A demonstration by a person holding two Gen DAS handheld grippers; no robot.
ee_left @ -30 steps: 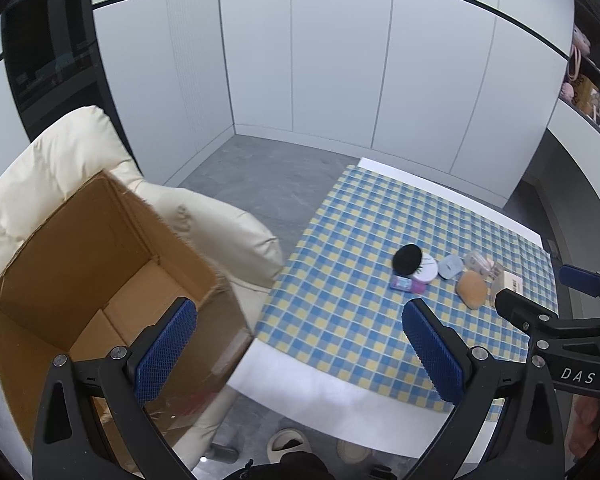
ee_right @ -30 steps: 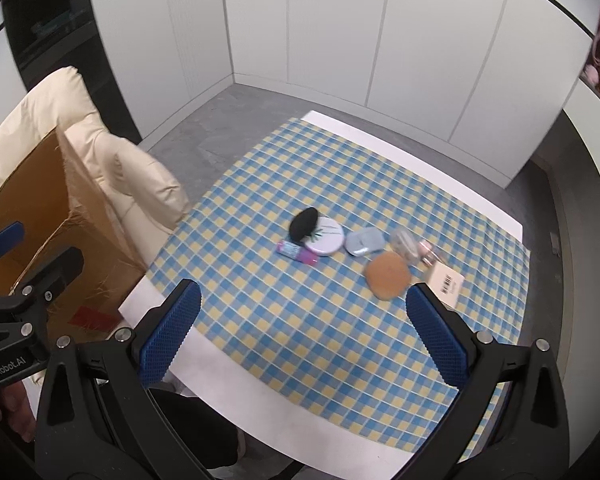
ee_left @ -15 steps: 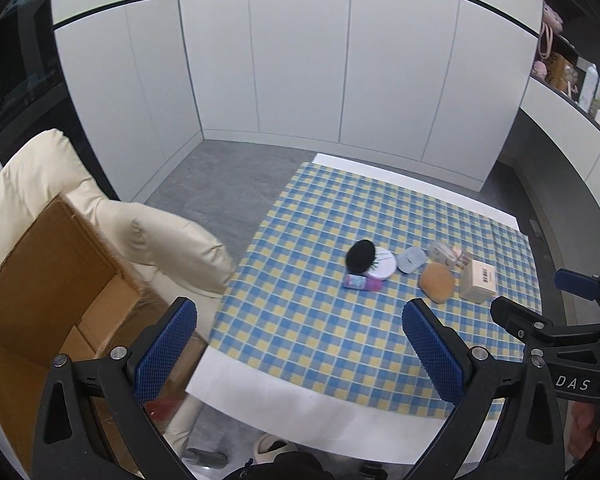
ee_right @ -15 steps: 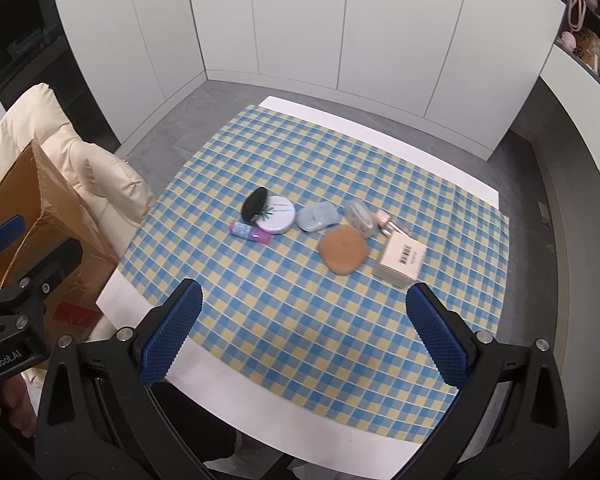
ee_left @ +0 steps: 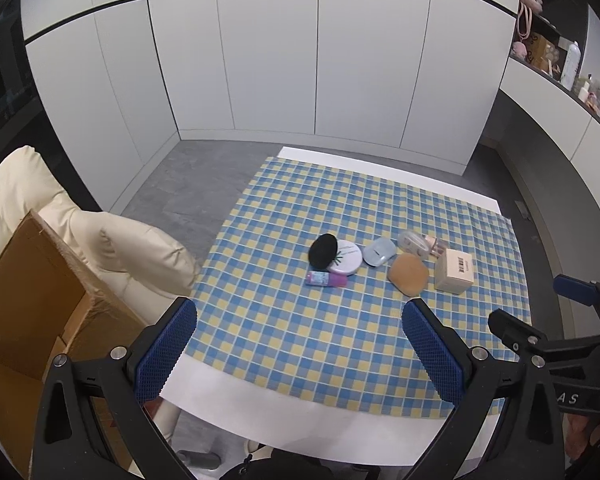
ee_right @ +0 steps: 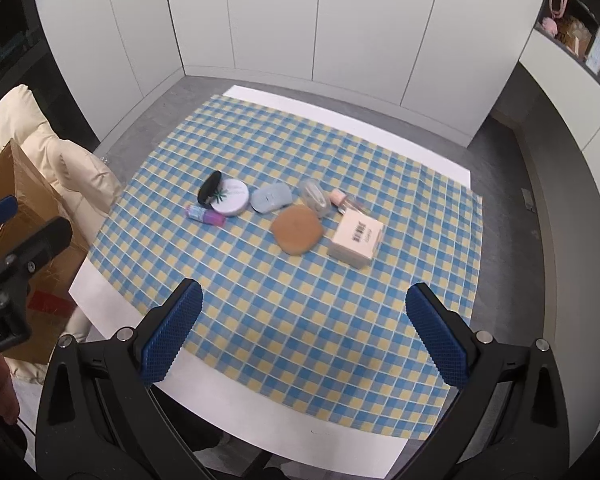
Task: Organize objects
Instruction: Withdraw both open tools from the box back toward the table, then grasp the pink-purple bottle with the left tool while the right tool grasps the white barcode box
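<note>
cardboard box (ee_left: 32, 300), one, open, on a cream armchair (ee_left: 112, 240) at far left, beside the table (ee_right: 112, 292); on the checked cloth (ee_right: 300, 300), one cluster of seven items, left to right: one purple tube (ee_right: 205, 215), one black puff (ee_right: 209, 187) leaning on one white round compact (ee_right: 232, 197), one pale blue case (ee_right: 271, 197), one tan sponge (ee_right: 297, 229), one clear bottle (ee_right: 316, 197), one barcoded carton (ee_right: 356, 238); left gripper (ee_left: 298, 350) and right gripper (ee_right: 306, 334), two, both spread wide, holding nothing, above the near table edge
</note>
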